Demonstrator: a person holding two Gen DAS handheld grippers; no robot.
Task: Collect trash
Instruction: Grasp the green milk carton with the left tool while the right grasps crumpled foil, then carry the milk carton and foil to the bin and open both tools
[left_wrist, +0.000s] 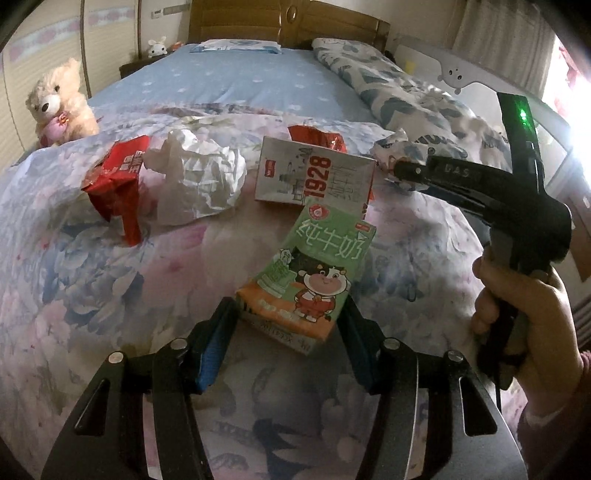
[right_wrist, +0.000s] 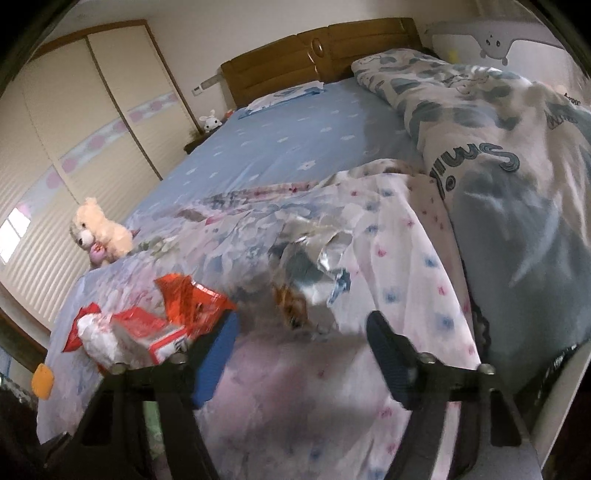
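One green milk carton (left_wrist: 314, 273), long axis running far-to-near, near end between the half-open left claw (left_wrist: 291, 328), pads apparently not gripping.

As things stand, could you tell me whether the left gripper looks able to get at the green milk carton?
Probably yes. The green milk carton lies flat on the quilt, its near end already between the left gripper's open fingers, and nothing lies across it.
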